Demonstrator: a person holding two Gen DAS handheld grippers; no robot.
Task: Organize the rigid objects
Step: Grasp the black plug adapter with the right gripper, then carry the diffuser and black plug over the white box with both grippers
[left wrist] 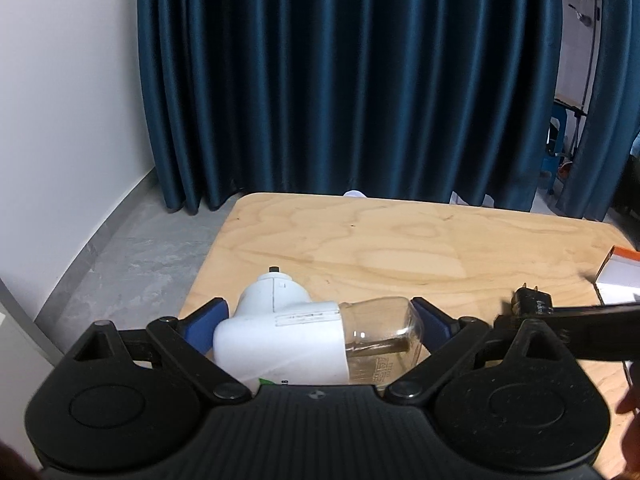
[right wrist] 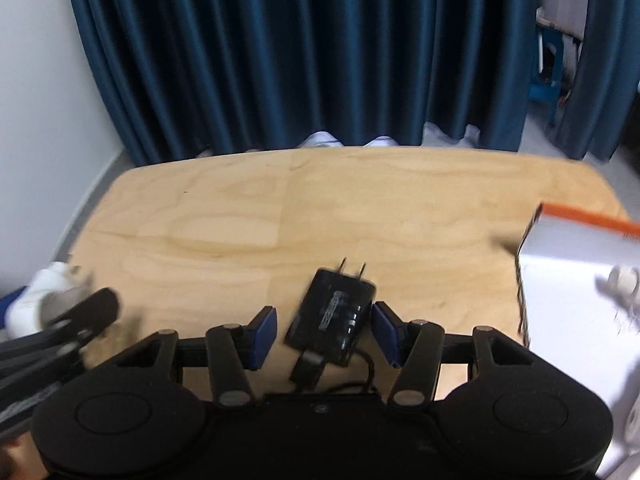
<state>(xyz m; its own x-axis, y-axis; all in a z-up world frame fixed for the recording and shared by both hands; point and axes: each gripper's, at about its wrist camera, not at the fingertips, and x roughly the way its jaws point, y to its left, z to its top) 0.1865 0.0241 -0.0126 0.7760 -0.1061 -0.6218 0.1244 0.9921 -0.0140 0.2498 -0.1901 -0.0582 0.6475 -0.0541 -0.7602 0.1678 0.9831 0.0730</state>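
Observation:
A white handheld device with a clear jar on one end (left wrist: 280, 340) lies sideways near the wooden table's left edge. My left gripper (left wrist: 320, 316) spans it at full width, one blue pad on the white body and the other on the jar's end. A black plug-in charger (right wrist: 332, 316), prongs pointing away, lies on the table between the fingers of my right gripper (right wrist: 324, 320). A gap shows beside the left pad, so this gripper is open around the charger. Its cable runs back under the gripper. The charger (left wrist: 530, 300) also shows in the left wrist view.
A white box with an orange edge (right wrist: 580, 300) stands at the table's right side, close to the right gripper. The wooden table (right wrist: 320, 208) ends before a dark blue curtain (left wrist: 340, 80). A white wall and grey floor (left wrist: 132, 248) lie to the left.

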